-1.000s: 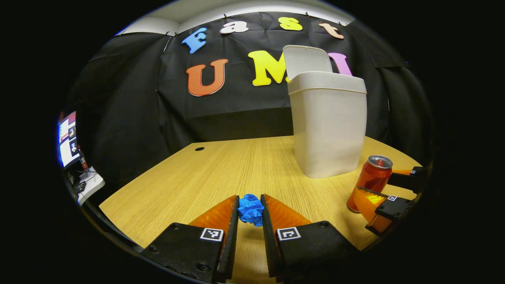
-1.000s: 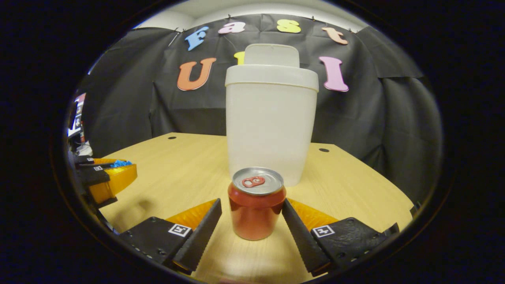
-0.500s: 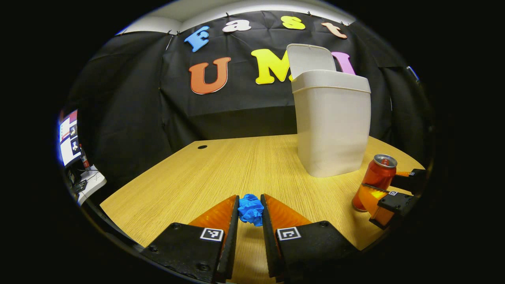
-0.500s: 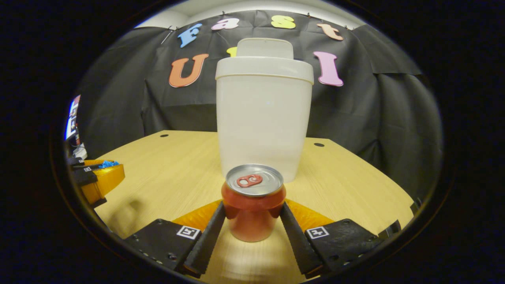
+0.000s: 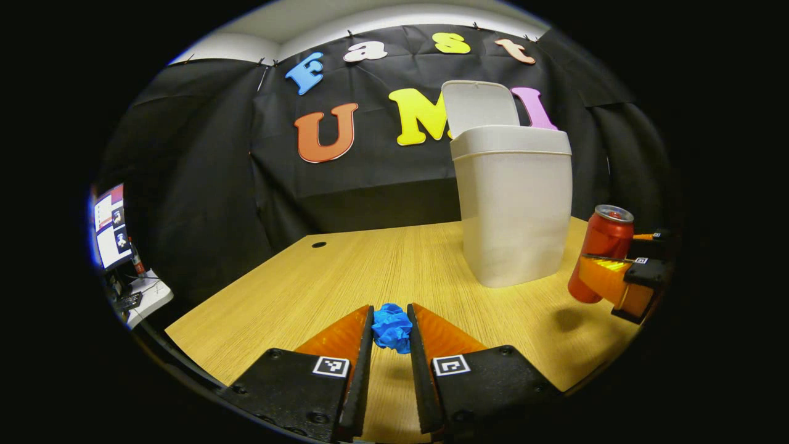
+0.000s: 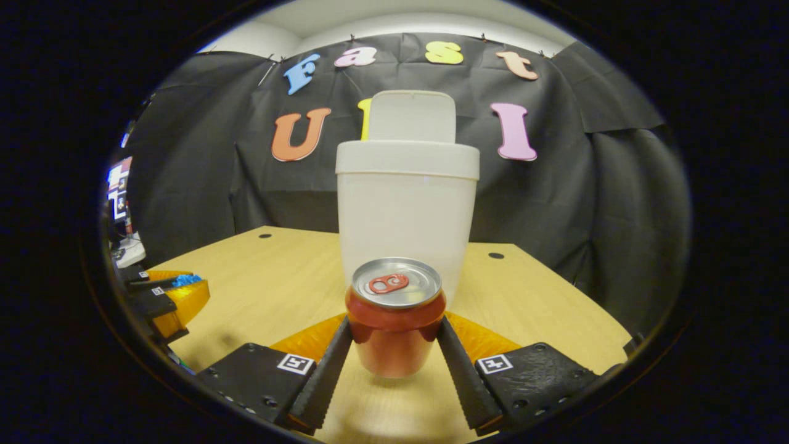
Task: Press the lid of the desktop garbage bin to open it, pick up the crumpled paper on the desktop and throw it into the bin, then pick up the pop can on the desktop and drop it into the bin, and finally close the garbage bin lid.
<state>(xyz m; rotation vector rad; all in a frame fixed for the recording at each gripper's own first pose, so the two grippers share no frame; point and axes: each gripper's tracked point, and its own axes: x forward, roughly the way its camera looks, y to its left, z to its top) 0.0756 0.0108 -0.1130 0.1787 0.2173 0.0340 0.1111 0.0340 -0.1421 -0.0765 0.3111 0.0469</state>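
Two grippers, both loaded. Left gripper [image 5: 389,330]: fingers level, aimed across the desk [image 5: 345,271], closed on the crumpled paper [image 5: 392,327], a blue wad pinched between the fingertips at their far end, above the wood.

Right gripper [image 6: 394,345]: fingers clamped on either side of the pop can [image 6: 396,317], upright, gripped at mid-body, tab end up. Can is clear of the desk; in the left gripper view its shadow lies on the wood below it.

Garbage bin [image 6: 407,216] stands straight ahead of the right fingers, beyond the can, lid [image 6: 412,117] tipped up behind the rim. From the left fingers the bin sits ahead and to the right, with the can and right gripper farther right again, beside the bin and apart from it.

Monitor [image 5: 110,225] at far left of the left gripper view, off the desk edge.
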